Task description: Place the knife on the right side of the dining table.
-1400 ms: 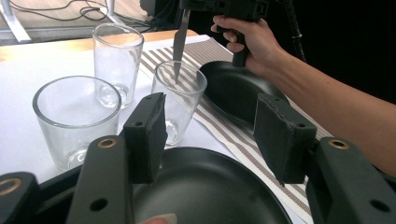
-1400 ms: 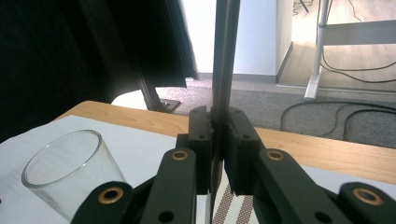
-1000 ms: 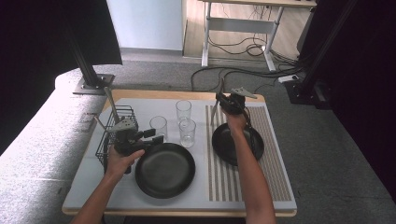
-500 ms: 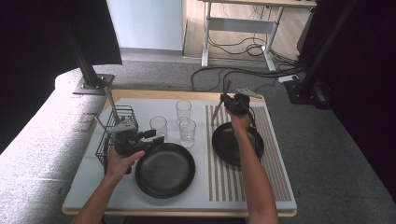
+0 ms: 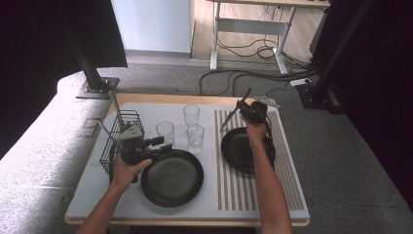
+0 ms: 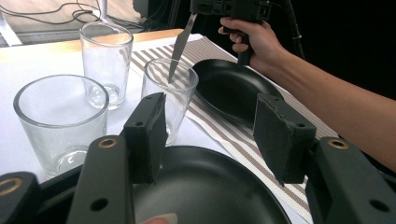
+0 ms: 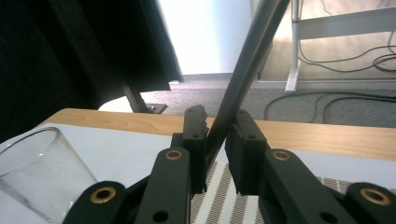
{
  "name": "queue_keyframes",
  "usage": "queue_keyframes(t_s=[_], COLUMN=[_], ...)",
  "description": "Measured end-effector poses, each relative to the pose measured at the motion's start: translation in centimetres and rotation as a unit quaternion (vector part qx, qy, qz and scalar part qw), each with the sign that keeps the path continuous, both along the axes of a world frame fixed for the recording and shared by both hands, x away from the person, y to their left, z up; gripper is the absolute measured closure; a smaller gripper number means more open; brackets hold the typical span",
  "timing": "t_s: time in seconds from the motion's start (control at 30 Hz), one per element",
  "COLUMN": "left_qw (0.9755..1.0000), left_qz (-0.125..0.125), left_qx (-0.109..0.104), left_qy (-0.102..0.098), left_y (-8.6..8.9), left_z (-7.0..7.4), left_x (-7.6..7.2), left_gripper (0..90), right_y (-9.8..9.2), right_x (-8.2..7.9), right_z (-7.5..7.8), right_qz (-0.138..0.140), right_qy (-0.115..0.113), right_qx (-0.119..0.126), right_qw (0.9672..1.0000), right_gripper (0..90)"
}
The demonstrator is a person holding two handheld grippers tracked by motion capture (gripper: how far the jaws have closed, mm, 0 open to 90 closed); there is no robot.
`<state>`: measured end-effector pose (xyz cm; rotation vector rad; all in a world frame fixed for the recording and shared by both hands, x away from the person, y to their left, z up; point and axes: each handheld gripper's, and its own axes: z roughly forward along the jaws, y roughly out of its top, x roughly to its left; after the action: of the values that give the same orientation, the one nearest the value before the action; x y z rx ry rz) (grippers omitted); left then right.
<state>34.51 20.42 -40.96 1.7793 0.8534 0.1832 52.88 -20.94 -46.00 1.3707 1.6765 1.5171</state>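
The right gripper (image 5: pixel 242 110) grips a long thin silver metal knife (image 5: pixel 234 108), its jaws just loosening. Three clear drinking glasses (image 5: pixel 191 116) stand left. The left gripper (image 5: pixel 163 144) is open.

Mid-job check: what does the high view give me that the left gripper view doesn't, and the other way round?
High view: the wire basket with utensils, beside the left gripper, and the full striped mat.
Left gripper view: a close look at its jaws, wide apart with nothing between the pads, just above the near plate.
Both: three glasses, the near plate, the far plate, and the right gripper with the knife. Its jaws have just been opening, and the knife is between them.
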Motion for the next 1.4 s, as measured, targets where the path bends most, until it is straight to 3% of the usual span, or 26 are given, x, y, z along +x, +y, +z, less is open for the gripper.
queue_keyframes(t_s=[0.2, 0.63, 1.4], left_qw=[1.0, 1.0, 0.9999], left_qz=[-0.001, -0.005, -0.009], left_qx=[-0.001, -0.002, -0.001], left_qy=[0.0, -0.002, -0.006], left_y=[0.0, 0.2, 0.3], left_z=[-0.1, -0.2, -0.1], left_x=[-0.1, -0.2, -0.5], left_gripper=[44.5, 44.5, 44.5], right_y=[-0.4, -1.5, -2.5], right_x=[0.2, 0.4, 0.8], right_z=[-0.3, -1.4, -2.2], right_qz=[-0.013, -0.037, -0.064], right_qy=[0.0, 0.009, 0.032], right_qx=[-0.009, 0.001, -0.008], right_qw=[0.9999, 0.9993, 0.9974], right_gripper=[75.9, 72.6, 67.7])
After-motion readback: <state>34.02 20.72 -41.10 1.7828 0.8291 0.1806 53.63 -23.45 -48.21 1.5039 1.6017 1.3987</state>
